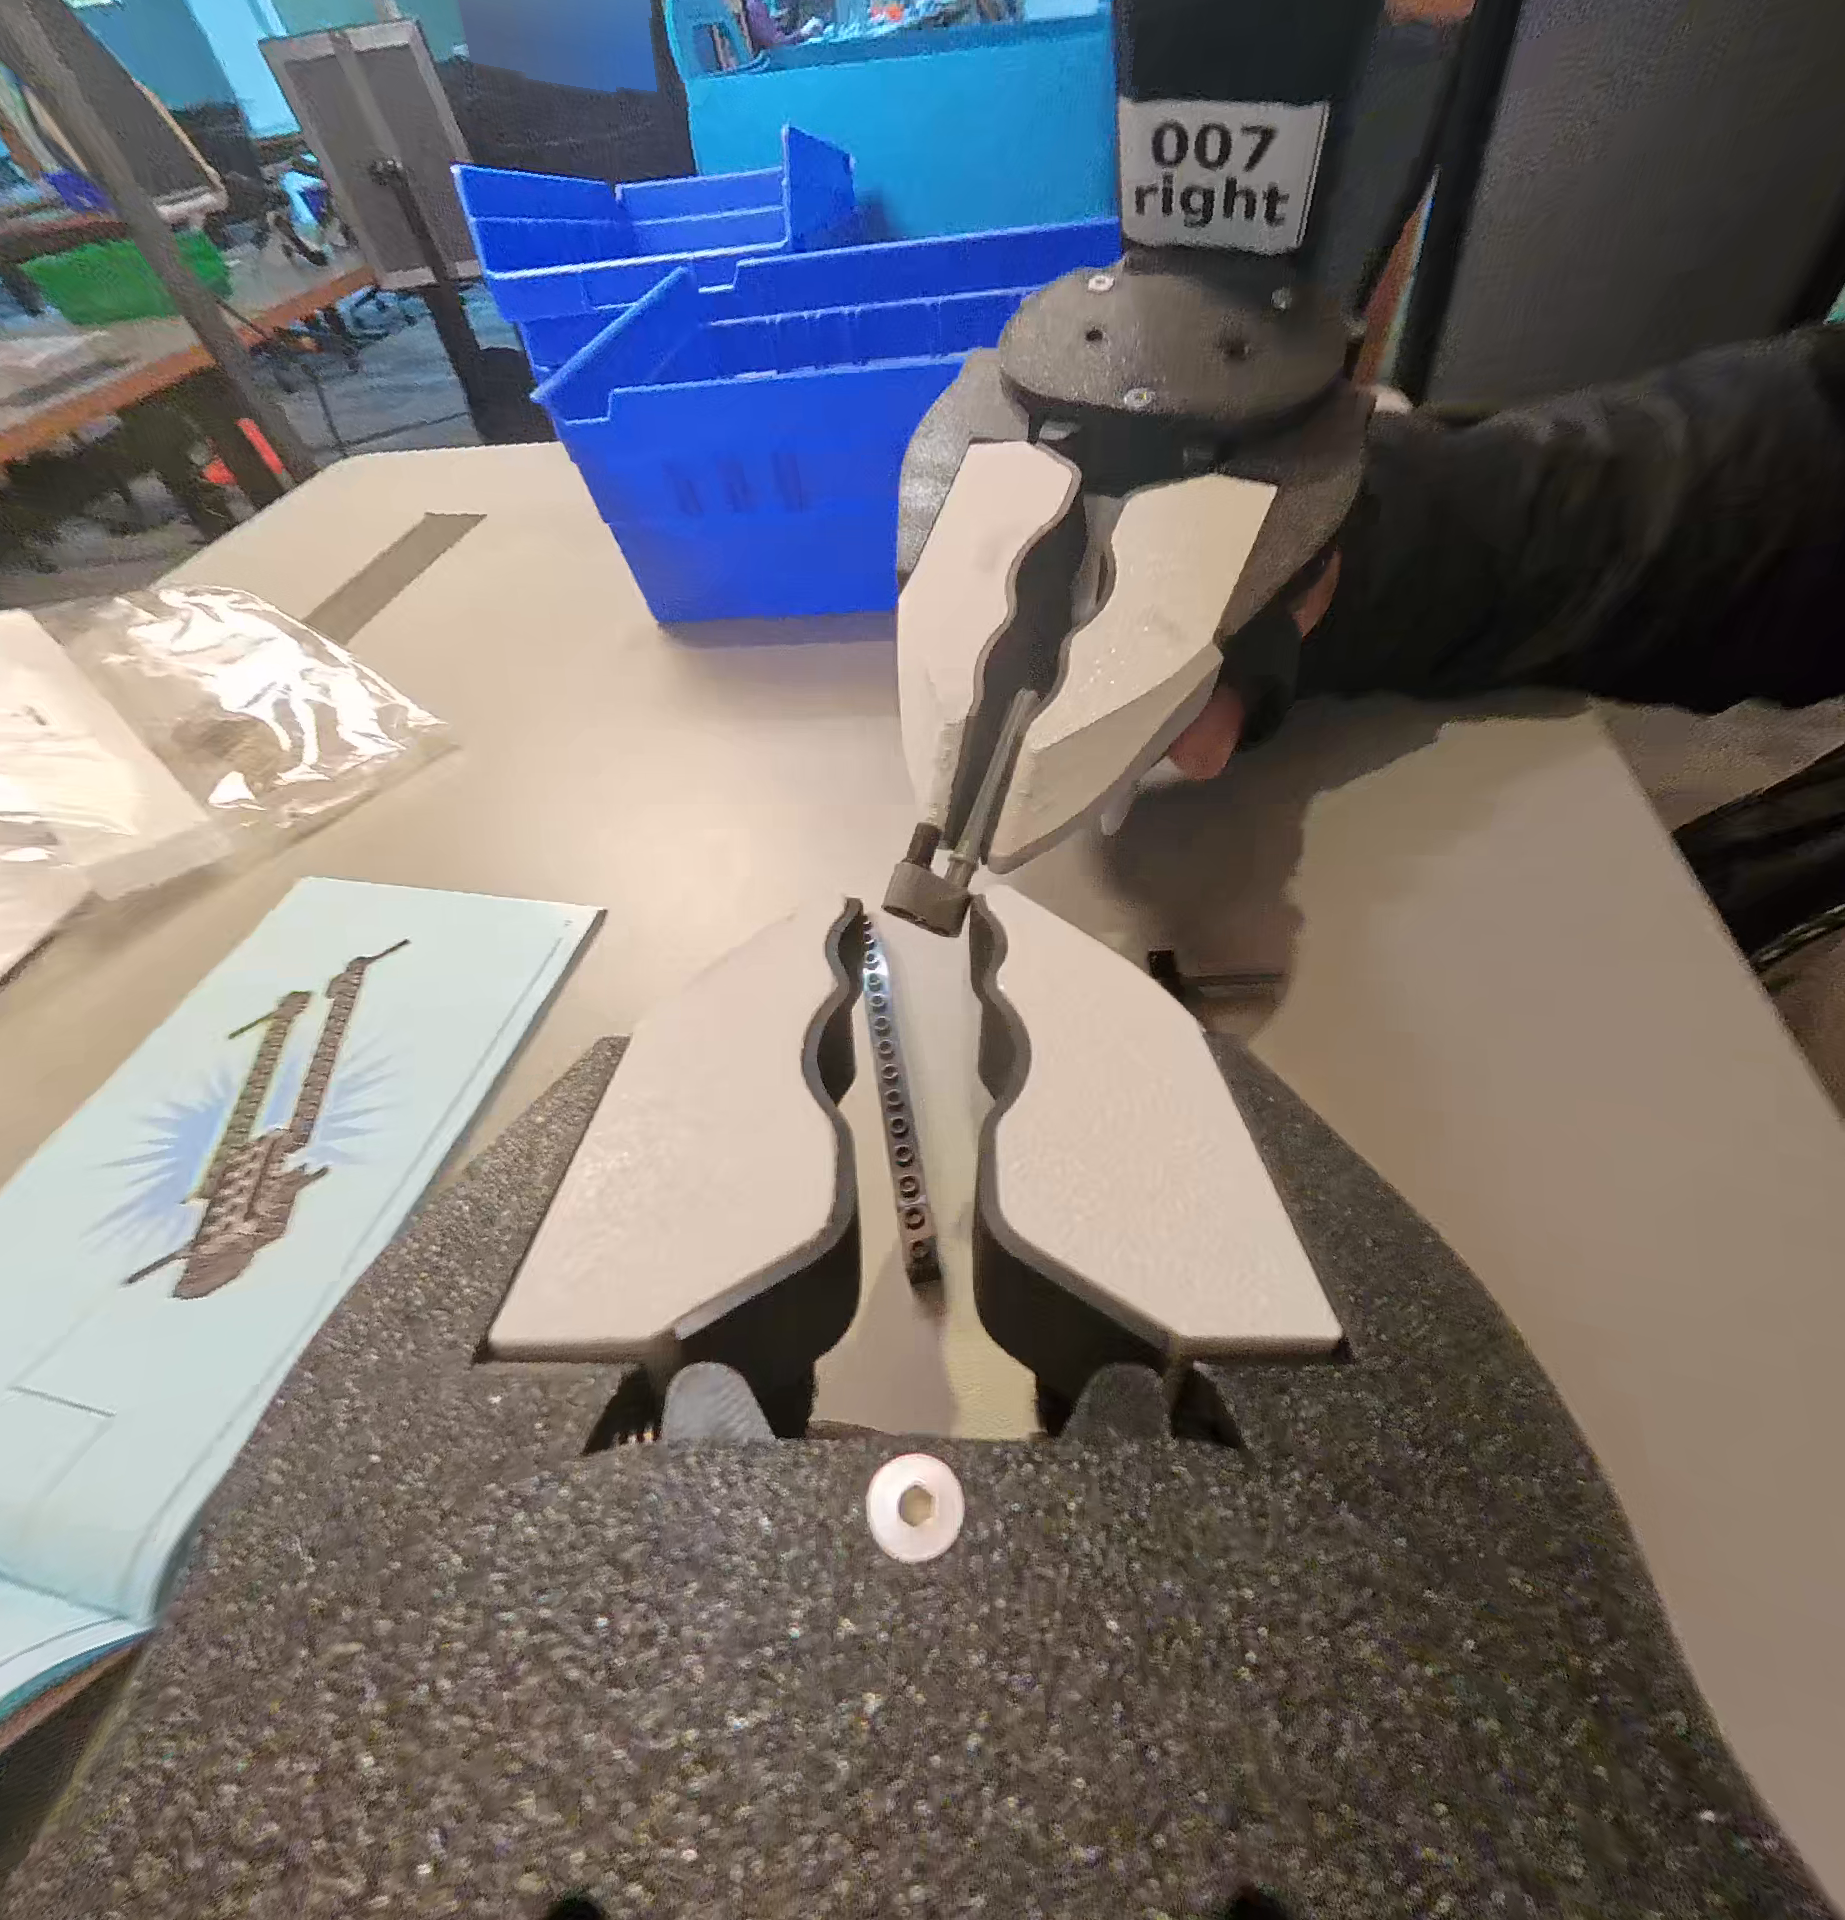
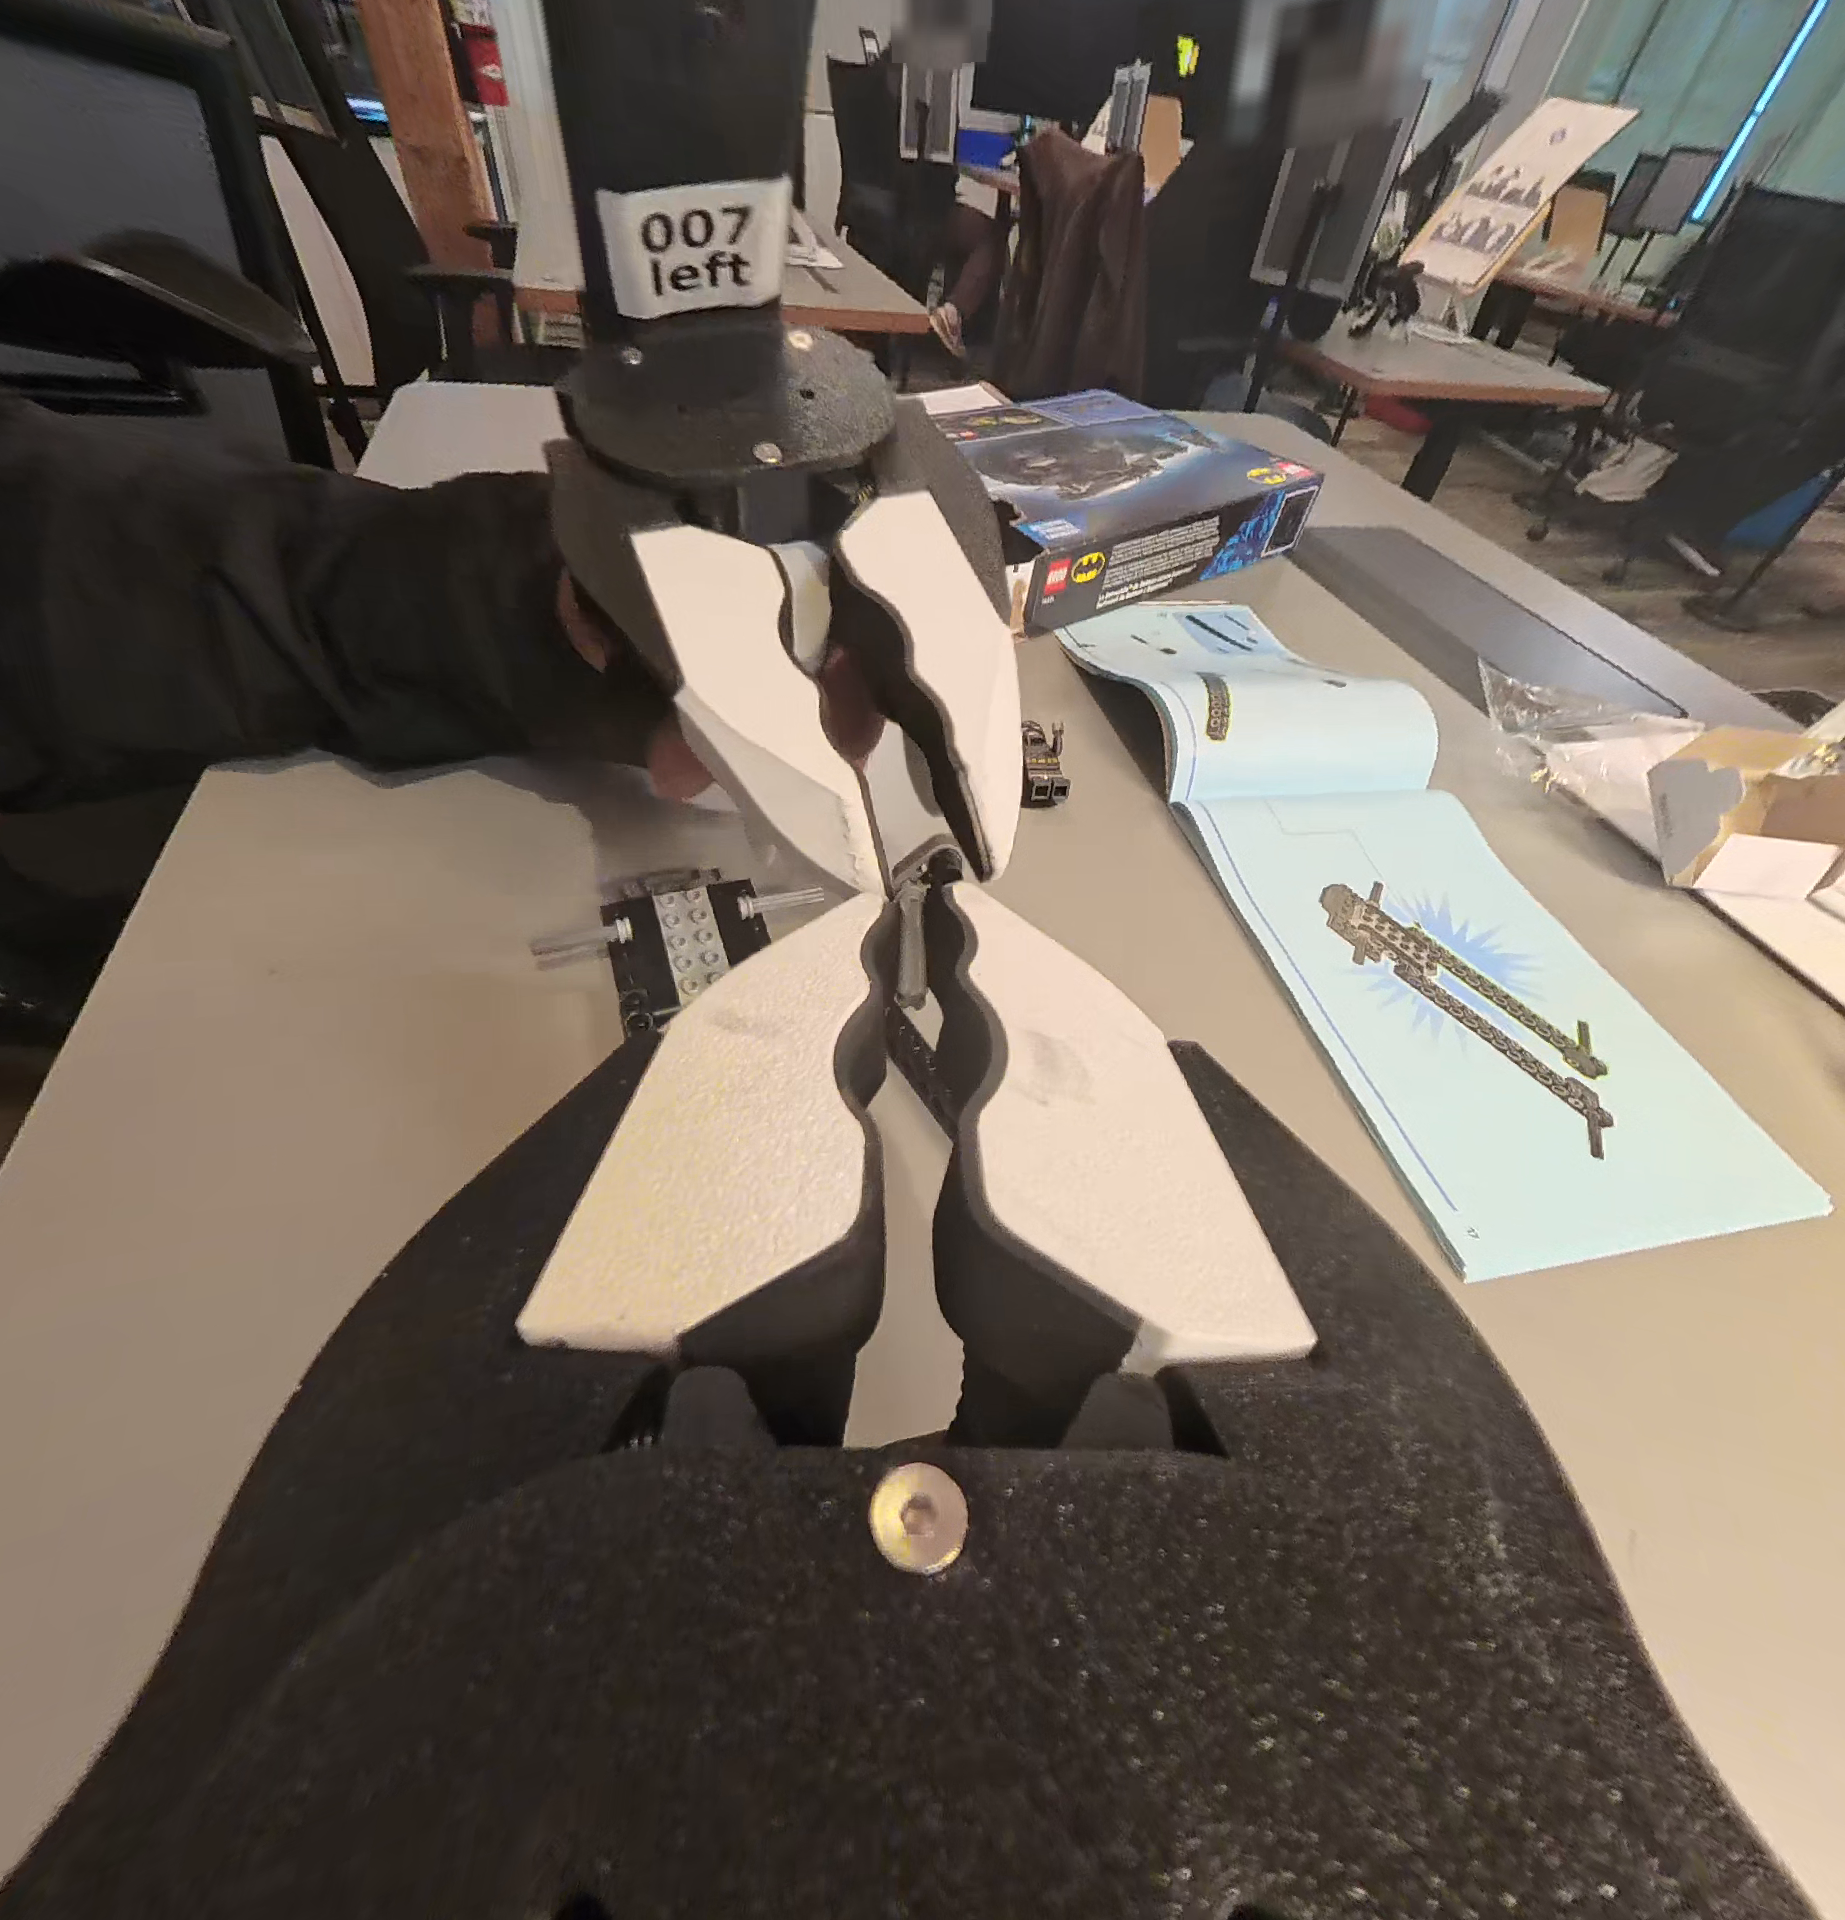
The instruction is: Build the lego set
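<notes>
Your left gripper (image 1: 913, 914) is keeping its fingers narrowly apart, with a long black holed beam (image 1: 895, 1091) lying lengthwise in the channel between them. The beam is running close along the left finger (image 1: 689, 1143); you cannot tell from either view whether both pads are pressing on it or whether it is sitting slack. Your right gripper (image 2: 910, 914) is nearly closed, its fingers (image 2: 1084, 1122) pinching a thin grey axle (image 2: 910, 961) that is pointing out past the tips. At the far end of that axle a small dark grey connector (image 1: 928, 906) with a short black pin is hanging, and it is meeting the far tip of the beam right where the two sets of fingertips are coming together. Left of the right fingers, a black and grey brick assembly (image 2: 674, 940) with axles sticking out sideways is lying on the table (image 2: 274, 1039). Right of them, an open pale blue booklet (image 2: 1520, 1039) is lying flat, with a dark box (image 2: 1157, 499) beyond it. Beyond the left fingers, blue bins (image 1: 783, 416) are standing stacked.
</notes>
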Demonstrator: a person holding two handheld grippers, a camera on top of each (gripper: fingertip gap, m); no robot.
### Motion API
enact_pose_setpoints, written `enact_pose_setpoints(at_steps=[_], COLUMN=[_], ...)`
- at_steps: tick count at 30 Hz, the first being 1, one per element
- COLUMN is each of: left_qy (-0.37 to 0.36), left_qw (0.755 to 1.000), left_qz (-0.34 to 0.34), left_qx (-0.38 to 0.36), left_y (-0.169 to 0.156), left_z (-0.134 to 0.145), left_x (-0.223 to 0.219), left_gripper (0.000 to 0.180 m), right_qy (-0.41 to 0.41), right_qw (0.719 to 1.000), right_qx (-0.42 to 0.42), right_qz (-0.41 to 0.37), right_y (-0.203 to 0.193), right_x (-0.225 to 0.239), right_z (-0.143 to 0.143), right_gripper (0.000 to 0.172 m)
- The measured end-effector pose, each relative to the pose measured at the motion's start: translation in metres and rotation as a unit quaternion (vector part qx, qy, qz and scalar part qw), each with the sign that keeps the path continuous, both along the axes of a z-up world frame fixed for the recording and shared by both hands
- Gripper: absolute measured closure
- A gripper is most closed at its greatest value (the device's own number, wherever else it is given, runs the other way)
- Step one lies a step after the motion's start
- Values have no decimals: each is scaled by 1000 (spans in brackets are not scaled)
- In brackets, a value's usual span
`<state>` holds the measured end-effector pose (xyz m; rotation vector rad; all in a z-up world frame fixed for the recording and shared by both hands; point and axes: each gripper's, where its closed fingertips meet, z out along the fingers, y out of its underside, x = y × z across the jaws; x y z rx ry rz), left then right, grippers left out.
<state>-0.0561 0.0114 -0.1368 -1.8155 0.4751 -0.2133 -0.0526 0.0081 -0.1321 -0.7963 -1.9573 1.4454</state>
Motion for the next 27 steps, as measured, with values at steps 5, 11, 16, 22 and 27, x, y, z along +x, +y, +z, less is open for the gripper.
enact_pose_setpoints(at_steps=[5,11,16,22,27], left_qy=[-46,-141,-225,-237,-234], left_qw=[999,988,970,967,969], left_qz=[-16,-53,-93,-89,-84], left_qx=[-10,-20,-24,-30,-16], left_y=[-2,-8,-13,-11,-9], left_z=[0,7,17,16,18], left_x=[1,6,12,14,14], left_gripper=[163,162,162,171,172], right_qy=[11,31,35,43,45], right_qw=[1000,999,999,999,999], right_qx=[0,-13,-9,-6,-10], right_qz=[2,13,21,23,25], right_y=[-1,-2,-5,-6,-5], right_x=[0,5,7,8,9], right_z=[2,12,13,15,17], right_gripper=[167,168,167,168,168])
